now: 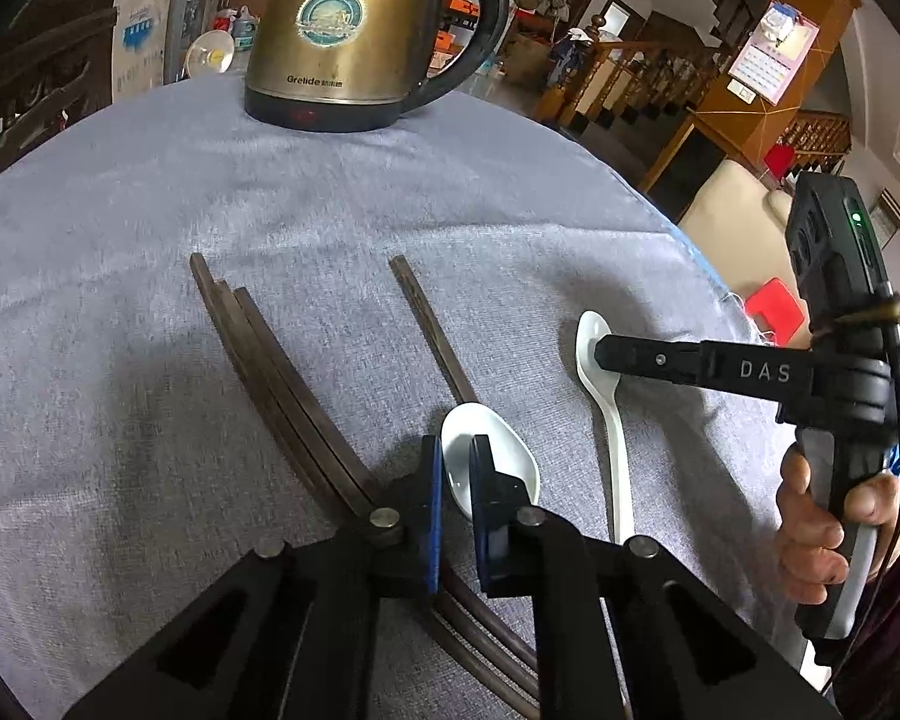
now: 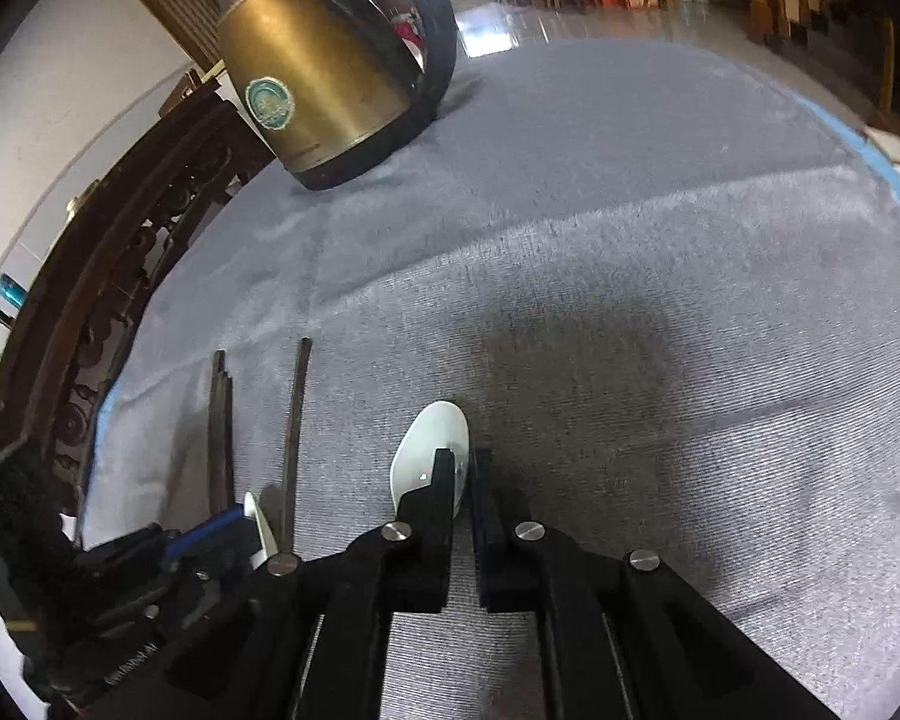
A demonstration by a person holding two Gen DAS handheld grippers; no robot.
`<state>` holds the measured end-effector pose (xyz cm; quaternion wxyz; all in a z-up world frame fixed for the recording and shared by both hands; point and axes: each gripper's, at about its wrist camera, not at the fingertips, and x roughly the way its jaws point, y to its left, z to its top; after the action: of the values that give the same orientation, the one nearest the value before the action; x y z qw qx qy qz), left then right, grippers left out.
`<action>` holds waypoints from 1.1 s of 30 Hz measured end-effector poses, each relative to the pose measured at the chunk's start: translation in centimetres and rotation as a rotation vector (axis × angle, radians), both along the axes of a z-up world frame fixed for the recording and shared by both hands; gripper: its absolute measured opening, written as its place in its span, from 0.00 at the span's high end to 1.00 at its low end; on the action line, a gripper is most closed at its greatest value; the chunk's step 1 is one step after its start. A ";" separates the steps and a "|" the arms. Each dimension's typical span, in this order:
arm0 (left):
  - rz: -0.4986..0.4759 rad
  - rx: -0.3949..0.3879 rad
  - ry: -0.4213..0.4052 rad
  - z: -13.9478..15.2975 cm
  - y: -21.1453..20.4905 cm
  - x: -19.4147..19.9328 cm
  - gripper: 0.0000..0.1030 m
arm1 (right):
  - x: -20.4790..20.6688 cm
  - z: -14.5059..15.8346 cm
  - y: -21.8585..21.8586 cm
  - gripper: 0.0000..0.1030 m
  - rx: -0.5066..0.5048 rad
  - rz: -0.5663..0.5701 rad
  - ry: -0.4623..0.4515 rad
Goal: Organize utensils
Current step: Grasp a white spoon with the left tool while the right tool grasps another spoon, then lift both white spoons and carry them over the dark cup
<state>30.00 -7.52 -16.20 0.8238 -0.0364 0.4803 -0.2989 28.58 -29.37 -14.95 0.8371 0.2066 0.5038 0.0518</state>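
Left gripper (image 1: 455,468): jaws nearly closed, pinching the rim of a white spoon (image 1: 498,462) lying mid-cloth.
Right gripper (image 2: 462,480): jaws almost together, clamping the bowl of the second white spoon (image 2: 432,450), nearer the cloth's right edge.
Chopsticks (image 1: 270,372): three bunched, a fourth (image 1: 432,336) apart beside the spoons.
Kettle (image 1: 342,30): upright at the tablecloth's (image 1: 150,210) far edge.
Hand (image 1: 822,516): wrapped round the right gripper's handle.

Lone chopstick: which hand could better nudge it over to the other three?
Probably left. Its gripper, on the near spoon, sits right beside the lone chopstick; the right gripper is farther off, at the far spoon.
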 end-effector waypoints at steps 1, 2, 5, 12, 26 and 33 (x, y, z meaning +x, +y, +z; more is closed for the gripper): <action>0.005 -0.003 0.001 0.0 0.1 0.1 0.89 | 0.1 0.0 -0.1 0.85 0.013 -0.001 0.002; 0.007 -0.010 0.006 0.0 0.2 0.2 0.88 | 0.2 -0.1 -0.1 0.81 0.026 0.000 0.003; 0.012 -0.027 0.013 -0.2 0.3 0.7 0.88 | 0.6 0.0 0.5 0.80 -0.001 0.016 -0.001; 0.008 0.005 -0.041 -0.2 -0.4 0.5 0.94 | 0.6 0.3 2.4 0.95 -0.140 0.070 -0.061; 0.030 -0.037 -0.055 1.3 1.0 0.2 0.95 | -2.7 3.4 0.7 0.95 -0.080 -0.022 -0.222; -0.023 -0.012 -0.058 0.5 -0.8 -0.2 0.68 | -3.0 2.0 0.7 0.95 -0.065 -0.006 -0.190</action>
<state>29.76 -8.33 -15.66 0.8337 -0.0272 0.4548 -0.3122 25.54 -28.64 -12.92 0.8875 0.1749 0.4231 0.0523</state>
